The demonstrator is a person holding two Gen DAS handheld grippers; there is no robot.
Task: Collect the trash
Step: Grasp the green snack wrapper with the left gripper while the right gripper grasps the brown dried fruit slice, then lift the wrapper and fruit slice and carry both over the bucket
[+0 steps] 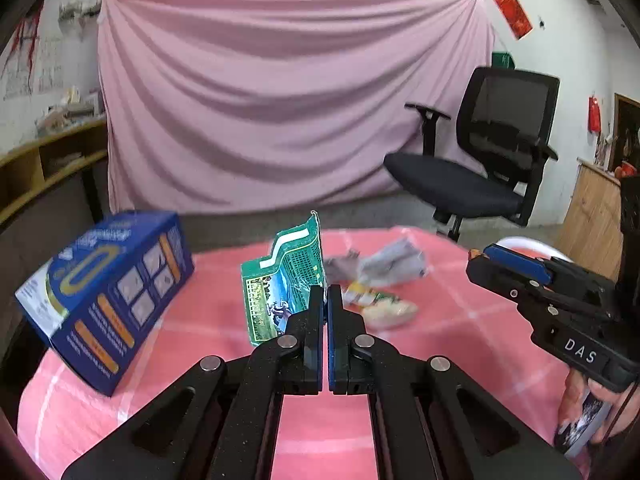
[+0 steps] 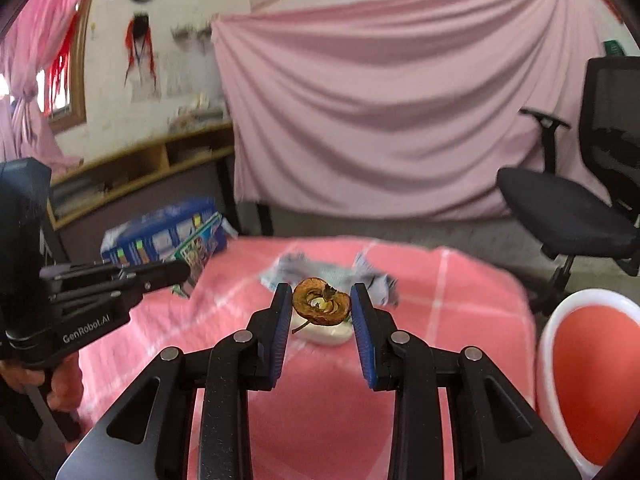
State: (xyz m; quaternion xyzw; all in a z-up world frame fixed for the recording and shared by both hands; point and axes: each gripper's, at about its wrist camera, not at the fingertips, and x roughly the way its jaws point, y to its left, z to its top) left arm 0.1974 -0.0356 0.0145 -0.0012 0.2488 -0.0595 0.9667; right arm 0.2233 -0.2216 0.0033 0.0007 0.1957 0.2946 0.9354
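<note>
My left gripper (image 1: pixel 325 294) is shut on the corner of a green printed wrapper (image 1: pixel 282 276), which stands up above the pink tablecloth (image 1: pixel 460 312). My right gripper (image 2: pixel 321 300) is shut on a brown, dried apple core (image 2: pixel 321 300) lifted over the cloth (image 2: pixel 460 304). The left view also shows the right gripper (image 1: pixel 480 258) at the right edge. In the right wrist view the left gripper (image 2: pixel 182 270) reaches in from the left with the green wrapper (image 2: pixel 196 252) at its tip. On the table lie crumpled grey paper (image 1: pixel 394 262) (image 2: pixel 320 270) and a pale food scrap (image 1: pixel 386 312) (image 2: pixel 328 334).
A blue carton (image 1: pixel 108 296) (image 2: pixel 160 238) stands at the table's left edge. A white bin with a red liner (image 2: pixel 588 392) sits low at the right. A black office chair (image 1: pixel 480 160) stands beyond the table before a pink drape (image 1: pixel 280 100). A person's hand (image 2: pixel 60 384) holds the left gripper's handle.
</note>
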